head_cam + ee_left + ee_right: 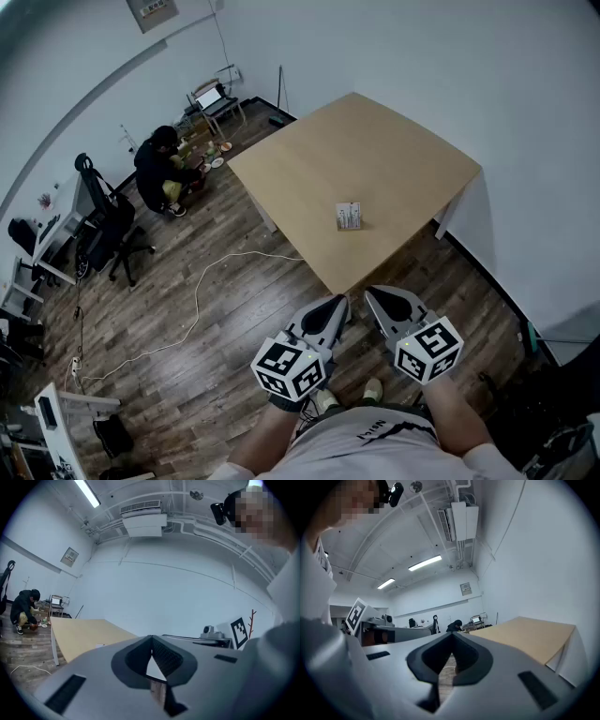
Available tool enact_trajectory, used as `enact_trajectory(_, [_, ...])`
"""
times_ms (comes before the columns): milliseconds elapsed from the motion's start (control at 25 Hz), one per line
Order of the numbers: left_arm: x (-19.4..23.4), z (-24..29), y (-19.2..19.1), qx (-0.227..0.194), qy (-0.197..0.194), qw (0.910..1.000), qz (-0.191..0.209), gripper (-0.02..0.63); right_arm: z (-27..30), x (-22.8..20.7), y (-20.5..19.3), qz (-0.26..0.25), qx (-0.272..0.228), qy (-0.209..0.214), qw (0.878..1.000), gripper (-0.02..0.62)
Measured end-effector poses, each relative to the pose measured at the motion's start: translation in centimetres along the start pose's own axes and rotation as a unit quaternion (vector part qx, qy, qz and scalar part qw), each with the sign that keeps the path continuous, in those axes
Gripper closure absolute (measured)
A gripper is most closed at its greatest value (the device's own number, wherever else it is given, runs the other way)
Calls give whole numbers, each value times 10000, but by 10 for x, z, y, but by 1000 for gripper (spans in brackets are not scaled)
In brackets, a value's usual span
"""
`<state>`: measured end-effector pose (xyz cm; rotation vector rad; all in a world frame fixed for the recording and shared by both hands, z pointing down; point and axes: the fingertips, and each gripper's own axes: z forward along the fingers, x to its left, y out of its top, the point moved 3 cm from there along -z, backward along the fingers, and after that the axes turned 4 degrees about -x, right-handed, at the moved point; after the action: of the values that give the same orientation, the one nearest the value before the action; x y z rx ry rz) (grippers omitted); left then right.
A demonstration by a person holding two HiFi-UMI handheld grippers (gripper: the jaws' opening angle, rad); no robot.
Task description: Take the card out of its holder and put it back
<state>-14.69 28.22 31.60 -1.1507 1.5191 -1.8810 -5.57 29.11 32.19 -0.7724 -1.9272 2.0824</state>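
Note:
A small white card in its holder (349,217) stands on the light wooden table (375,159), near the table's front edge. Both grippers hang low in front of the person, short of the table. My left gripper (339,304) is shut with nothing held; its jaws meet at the tips (152,638). My right gripper (371,295) is also shut and empty, its jaws touching at the tips (452,636). In the left gripper view the table (79,634) shows at the left, and a pale speck on it may be the card. The right gripper view shows only a table corner (529,634).
A white cable (202,291) snakes across the wood floor left of the table. A person (159,169) crouches at the far left near office chairs (108,234) and a small desk. White walls stand behind and right of the table.

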Motion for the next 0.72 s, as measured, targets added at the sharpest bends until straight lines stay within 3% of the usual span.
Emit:
enact_trajectory(320, [-6,7,-2,-6,22,10000,17,592,-5,-5,5,-42,16,35,10000,583])
enact_trajectory(720, [-16,10,0,-12,144,9999,55,592,-22,-8,15,-13,-38,378,9993,583])
